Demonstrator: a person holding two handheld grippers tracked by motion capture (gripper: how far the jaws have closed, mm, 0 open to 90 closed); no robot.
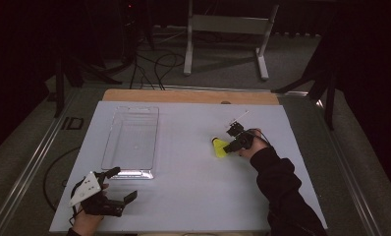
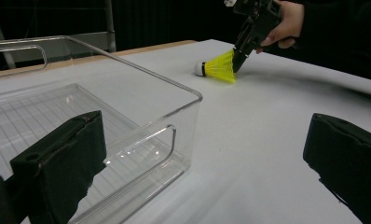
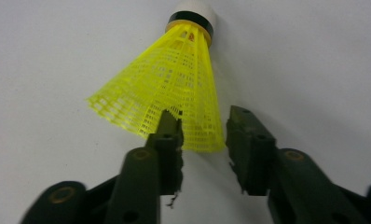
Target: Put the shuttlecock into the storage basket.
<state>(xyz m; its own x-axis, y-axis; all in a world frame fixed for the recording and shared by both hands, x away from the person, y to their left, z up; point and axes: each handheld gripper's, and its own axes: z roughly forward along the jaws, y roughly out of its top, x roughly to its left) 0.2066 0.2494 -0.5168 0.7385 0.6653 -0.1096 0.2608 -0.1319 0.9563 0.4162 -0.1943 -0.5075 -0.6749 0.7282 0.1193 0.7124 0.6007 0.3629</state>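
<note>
A yellow shuttlecock point(image 1: 218, 147) with a white cork lies on its side on the white table top point(image 1: 193, 191), right of centre. My right gripper point(image 1: 227, 146) reaches it from the right. In the right gripper view the jaws point(image 3: 204, 126) straddle the rim of the shuttlecock's point(image 3: 174, 79) skirt. One jaw lies against the mesh and the other stands just clear of it. My left gripper point(image 1: 125, 183) rests open near the front left edge, nothing between its jaws point(image 2: 207, 158). Its view shows the shuttlecock point(image 2: 218, 67) and the right gripper point(image 2: 238, 59) farther off.
A clear plastic bin point(image 1: 132, 107) stands empty on the left half of the table, its near corner point(image 2: 174, 86) close to my left gripper. A wooden strip point(image 1: 188, 96) runs along the table's far edge, with a metal stand point(image 1: 223, 24) and cables on the floor beyond.
</note>
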